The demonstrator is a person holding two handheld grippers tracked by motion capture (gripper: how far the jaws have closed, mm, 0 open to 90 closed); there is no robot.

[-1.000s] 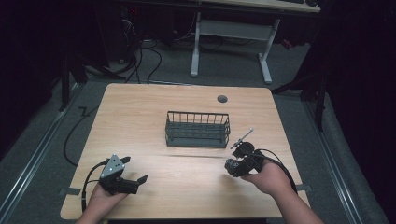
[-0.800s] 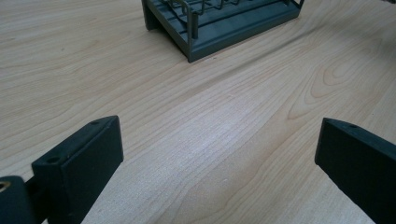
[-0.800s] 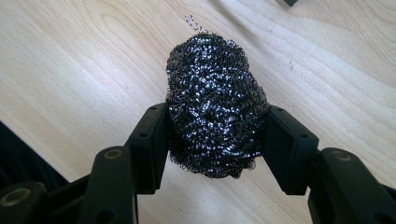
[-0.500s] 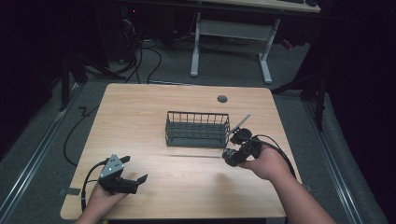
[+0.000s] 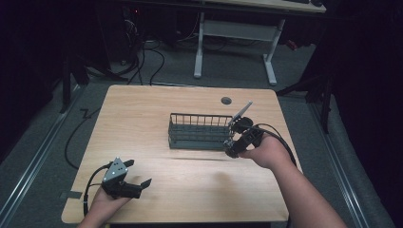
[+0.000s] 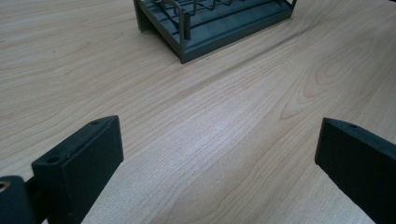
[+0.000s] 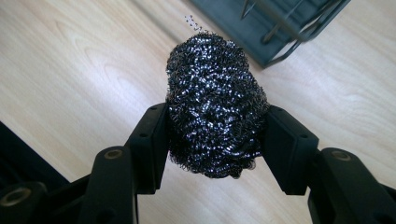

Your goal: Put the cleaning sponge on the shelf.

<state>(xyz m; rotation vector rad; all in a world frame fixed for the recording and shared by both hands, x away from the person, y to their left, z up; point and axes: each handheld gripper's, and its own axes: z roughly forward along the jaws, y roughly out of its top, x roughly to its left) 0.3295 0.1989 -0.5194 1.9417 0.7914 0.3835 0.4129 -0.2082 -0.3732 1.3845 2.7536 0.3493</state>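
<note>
- Presently, a steel-wool scourer (image 7: 215, 105) is pinched between the two black jaws of the right gripper (image 7: 215, 140); in the right gripper view both pads are pressed into its sides and the dark, glinting ball bulges out above them.
- In the high view the right gripper (image 5: 234, 145) is held off the table (image 5: 142, 114), just beside the right end of the wire basket (image 5: 199, 129), with the person's right hand (image 5: 266, 152) behind it.
- A grey plate is seen sticking up from the right gripper, past the basket's far right corner.
- The scourer is carried in the air over bare wood, close to a corner of the wire basket (image 7: 280, 28), apart from it and not inside it.
- The left gripper (image 5: 138, 184) is seen near the front left edge of the table, well apart from the basket, in the person's left hand (image 5: 102, 204).
- In the left gripper view its jaws are spread wide, with nothing but wood grain between them, and a corner of the wire basket (image 6: 210, 23) is seen farther off.
- A dark round hole (image 5: 226, 100) is set in the tabletop beyond the basket.
</note>
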